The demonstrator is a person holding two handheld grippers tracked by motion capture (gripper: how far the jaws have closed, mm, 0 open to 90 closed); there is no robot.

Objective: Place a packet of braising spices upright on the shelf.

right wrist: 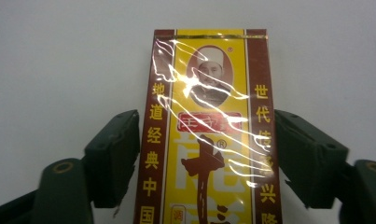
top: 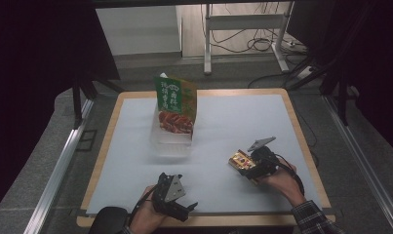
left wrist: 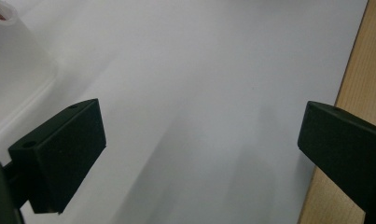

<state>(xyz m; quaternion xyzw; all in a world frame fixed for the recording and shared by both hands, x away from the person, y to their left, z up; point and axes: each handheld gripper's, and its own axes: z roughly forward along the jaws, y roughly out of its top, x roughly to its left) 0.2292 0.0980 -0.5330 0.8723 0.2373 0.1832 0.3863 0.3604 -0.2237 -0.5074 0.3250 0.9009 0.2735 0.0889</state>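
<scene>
A yellow and brown seasoning box [right wrist: 209, 135] wrapped in shiny film lies flat on the white mat, right of centre in the high view [top: 239, 160]. My right gripper [right wrist: 206, 154] straddles it with one jaw along each long side; the pads stand just clear of the edges, so it is open around the box. A hand holds that gripper [top: 251, 168] low over the mat. My left gripper [left wrist: 199, 149] is wide open with nothing between its jaws, and it rests near the table's front edge [top: 184, 207].
A green food pouch [top: 176, 105] stands upright in a clear plastic tub [top: 172, 144] at the mat's middle back; the tub's corner [left wrist: 17, 70] is near the left gripper. The wooden table edge [left wrist: 363, 79] runs beside the left gripper.
</scene>
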